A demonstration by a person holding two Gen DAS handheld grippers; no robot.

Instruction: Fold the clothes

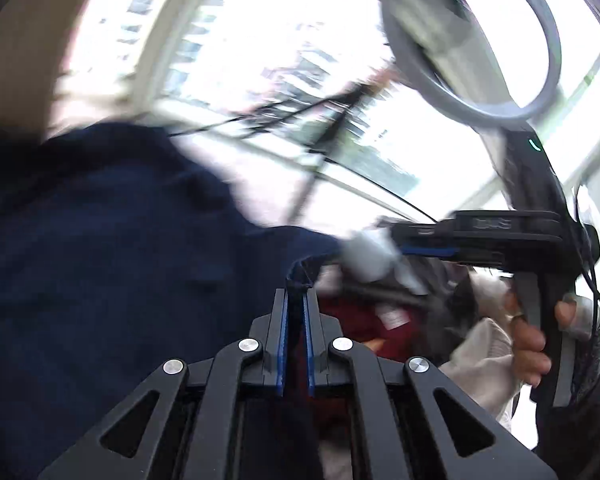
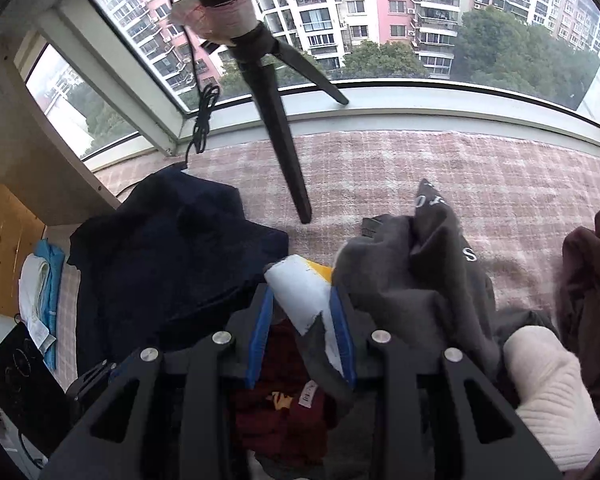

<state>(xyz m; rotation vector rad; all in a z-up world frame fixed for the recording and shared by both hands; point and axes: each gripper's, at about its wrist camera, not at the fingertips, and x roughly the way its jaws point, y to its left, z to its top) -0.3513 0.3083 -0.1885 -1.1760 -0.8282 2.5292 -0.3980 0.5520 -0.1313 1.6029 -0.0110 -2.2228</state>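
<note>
surface: pink checked blanket (image 2: 440, 168) | on it: navy garment (image 2: 172, 248), grey garment (image 2: 412, 272), tripod (image 2: 284, 148)

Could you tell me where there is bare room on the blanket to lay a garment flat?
The pink checked blanket is bare between the window sill and the grey garment, right of the tripod leg. Nearer, clothes crowd it.
</note>
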